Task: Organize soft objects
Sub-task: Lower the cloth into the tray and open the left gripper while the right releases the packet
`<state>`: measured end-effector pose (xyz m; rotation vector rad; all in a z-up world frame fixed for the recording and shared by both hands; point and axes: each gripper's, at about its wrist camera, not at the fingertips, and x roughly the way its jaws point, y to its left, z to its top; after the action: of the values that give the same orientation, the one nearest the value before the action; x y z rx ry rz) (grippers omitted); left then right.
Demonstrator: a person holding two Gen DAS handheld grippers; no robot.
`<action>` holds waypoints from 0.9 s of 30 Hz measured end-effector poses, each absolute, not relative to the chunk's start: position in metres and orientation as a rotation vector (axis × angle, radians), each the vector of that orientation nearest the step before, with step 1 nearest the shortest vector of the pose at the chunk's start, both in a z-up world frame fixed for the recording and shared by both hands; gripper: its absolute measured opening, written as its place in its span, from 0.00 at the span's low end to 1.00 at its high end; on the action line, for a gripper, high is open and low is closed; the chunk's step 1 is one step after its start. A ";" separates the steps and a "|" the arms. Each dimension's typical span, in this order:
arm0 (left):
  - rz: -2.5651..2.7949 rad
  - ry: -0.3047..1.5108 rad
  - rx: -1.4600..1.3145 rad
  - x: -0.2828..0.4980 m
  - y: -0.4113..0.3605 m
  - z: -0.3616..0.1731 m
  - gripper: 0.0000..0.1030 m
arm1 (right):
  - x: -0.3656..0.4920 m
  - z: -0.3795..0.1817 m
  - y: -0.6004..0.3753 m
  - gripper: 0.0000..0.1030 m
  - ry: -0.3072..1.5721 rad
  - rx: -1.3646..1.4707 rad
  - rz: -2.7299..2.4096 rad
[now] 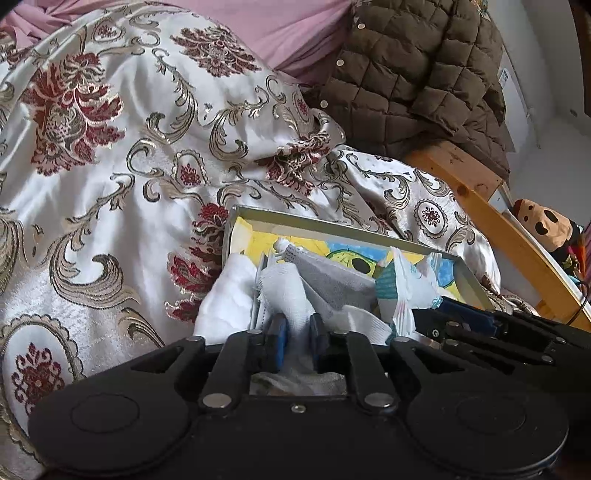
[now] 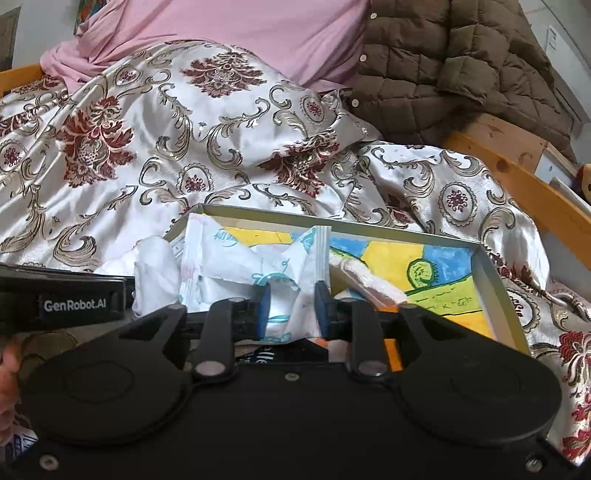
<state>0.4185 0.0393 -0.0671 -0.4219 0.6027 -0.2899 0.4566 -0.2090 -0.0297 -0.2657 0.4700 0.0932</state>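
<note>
A shallow cardboard box [image 1: 317, 226] with a yellow and blue drawing inside lies on the bed; it also shows in the right wrist view [image 2: 491, 280]. My left gripper [image 1: 295, 328] is shut on a white gauze-like cloth [image 1: 284, 291] at the box's near left corner, beside a grey cloth [image 1: 332, 284]. My right gripper [image 2: 291, 308] is shut on a white and teal tissue packet [image 2: 258, 266] over the box; it appears at the right of the left wrist view [image 1: 436, 314]. A small pale roll [image 2: 369, 282] lies in the box.
A white satin bedspread [image 1: 129, 166] with red and gold flowers covers the bed. A pink sheet [image 2: 240, 33] and a brown quilted jacket [image 1: 417, 74] lie behind. A wooden bed frame [image 1: 498, 229] runs along the right, with a brown plush toy [image 1: 543, 225] beyond it.
</note>
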 end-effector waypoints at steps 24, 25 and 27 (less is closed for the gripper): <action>-0.239 0.531 -0.390 0.373 0.037 -0.011 0.67 | 0.406 0.022 -0.255 0.78 0.375 -0.125 0.016; -0.237 0.521 -0.378 0.368 0.035 -0.007 0.69 | 0.400 0.026 -0.257 0.82 0.365 -0.117 0.016; -0.232 0.503 -0.364 0.360 0.033 0.002 0.72 | 0.389 0.033 -0.263 0.85 0.343 -0.102 0.018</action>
<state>0.3598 0.0333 0.0019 -0.3636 0.5025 -0.2316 0.3889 -0.2626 0.0325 -0.1015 0.3433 0.0176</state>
